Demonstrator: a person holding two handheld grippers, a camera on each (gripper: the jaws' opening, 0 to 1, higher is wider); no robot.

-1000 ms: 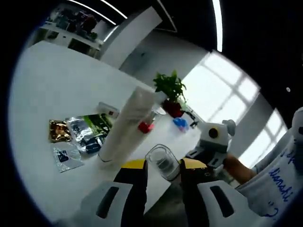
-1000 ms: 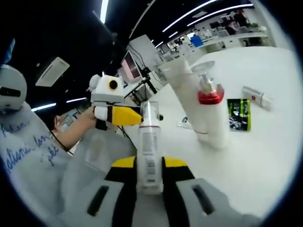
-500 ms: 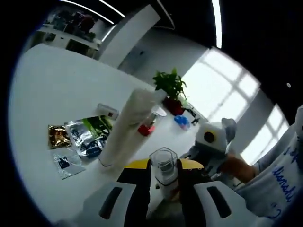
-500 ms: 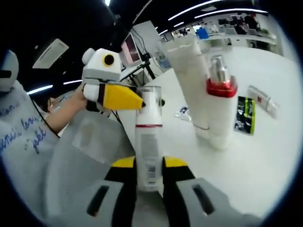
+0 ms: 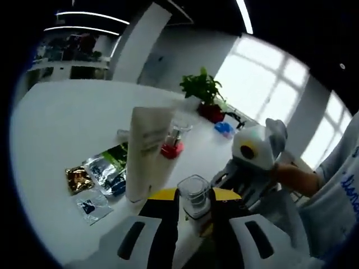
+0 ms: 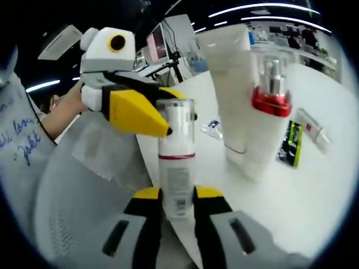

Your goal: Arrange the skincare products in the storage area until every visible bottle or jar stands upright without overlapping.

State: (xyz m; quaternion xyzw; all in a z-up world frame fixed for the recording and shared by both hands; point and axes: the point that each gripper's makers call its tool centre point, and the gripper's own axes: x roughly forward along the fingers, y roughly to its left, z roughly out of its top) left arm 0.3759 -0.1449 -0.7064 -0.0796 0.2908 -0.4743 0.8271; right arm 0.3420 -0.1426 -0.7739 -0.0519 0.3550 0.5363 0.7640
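A slim bottle (image 6: 176, 168) with a clear cap and a red band stands upright in my right gripper (image 6: 177, 197), which is shut on its lower body. My left gripper (image 6: 147, 115) comes in from the left, its yellow jaws closed on the clear cap. In the left gripper view that cap (image 5: 194, 196) sits between the jaws of the left gripper (image 5: 194, 208), with the right gripper (image 5: 253, 154) just behind. A tall white tube (image 5: 146, 152) (image 6: 231, 92) stands upright on the white table (image 5: 67, 123). Touching it is a red-collared pump bottle (image 5: 171, 147) (image 6: 270, 120).
Several flat sachets (image 5: 98, 174) lie on the table left of the tube. A green sachet (image 6: 291, 143) and a small white tube (image 6: 314, 128) lie past the pump bottle. A potted plant (image 5: 203, 101) stands at the far edge. A person's hand (image 5: 294, 178) holds the right gripper.
The slim bottle's cap was tilted beside the left jaws a second ago; now it stands straight between them. Both views have shifted, and the standing tube and pump bottle look nearer.
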